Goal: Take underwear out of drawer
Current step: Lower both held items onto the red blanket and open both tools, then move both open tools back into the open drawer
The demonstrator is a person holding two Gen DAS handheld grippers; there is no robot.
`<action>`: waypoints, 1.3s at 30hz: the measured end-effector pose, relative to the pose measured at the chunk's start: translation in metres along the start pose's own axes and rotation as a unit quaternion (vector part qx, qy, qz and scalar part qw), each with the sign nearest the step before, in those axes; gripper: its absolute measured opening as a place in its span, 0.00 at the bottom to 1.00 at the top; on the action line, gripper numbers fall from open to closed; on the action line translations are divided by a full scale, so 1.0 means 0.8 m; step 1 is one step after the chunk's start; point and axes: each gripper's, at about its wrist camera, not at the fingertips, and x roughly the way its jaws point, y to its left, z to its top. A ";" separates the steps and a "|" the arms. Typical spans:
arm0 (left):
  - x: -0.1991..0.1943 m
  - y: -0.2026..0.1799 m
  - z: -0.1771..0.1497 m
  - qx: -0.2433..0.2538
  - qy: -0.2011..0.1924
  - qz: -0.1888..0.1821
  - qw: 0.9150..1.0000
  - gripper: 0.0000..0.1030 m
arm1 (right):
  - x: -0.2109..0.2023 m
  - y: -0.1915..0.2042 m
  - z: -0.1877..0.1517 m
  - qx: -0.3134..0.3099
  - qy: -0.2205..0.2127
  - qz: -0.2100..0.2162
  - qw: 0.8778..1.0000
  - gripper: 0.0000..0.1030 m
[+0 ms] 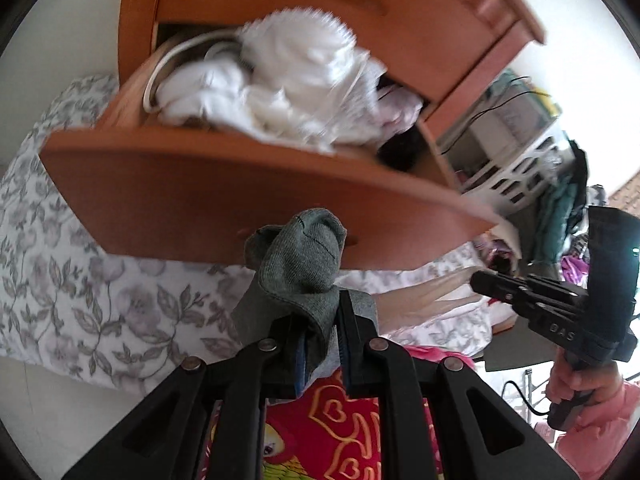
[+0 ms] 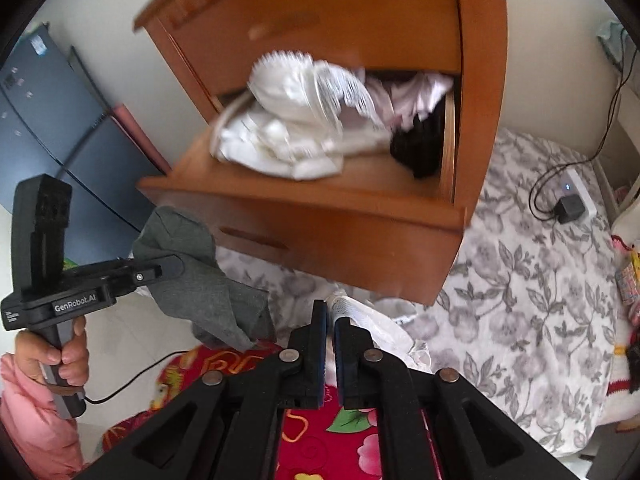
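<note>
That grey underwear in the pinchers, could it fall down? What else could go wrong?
1. Maybe. The left gripper pinches only a fold of the grey underwear; most of it hangs loose, so it could slip out.
2. The right gripper holds a thin white cloth the same way; it might drop too.
3. The white pile bulges over the rim of the open drawer, so a bump could spill it.
</note>
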 end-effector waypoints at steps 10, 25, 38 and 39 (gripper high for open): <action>0.038 0.016 0.004 -0.007 0.019 0.037 0.999 0.31 | 0.032 0.007 0.008 -0.012 0.035 -0.039 0.999 0.06; 0.033 0.023 0.004 -0.010 0.037 0.088 0.995 0.71 | 0.041 0.005 -0.001 -0.015 0.059 -0.064 0.996 0.59; 0.006 0.021 0.005 -0.001 0.008 0.096 0.995 0.96 | 0.040 0.013 -0.008 -0.032 0.064 -0.058 0.996 1.00; 0.001 0.022 0.006 -0.002 0.005 0.094 0.996 0.96 | 0.039 0.013 -0.008 -0.032 0.063 -0.057 0.996 1.00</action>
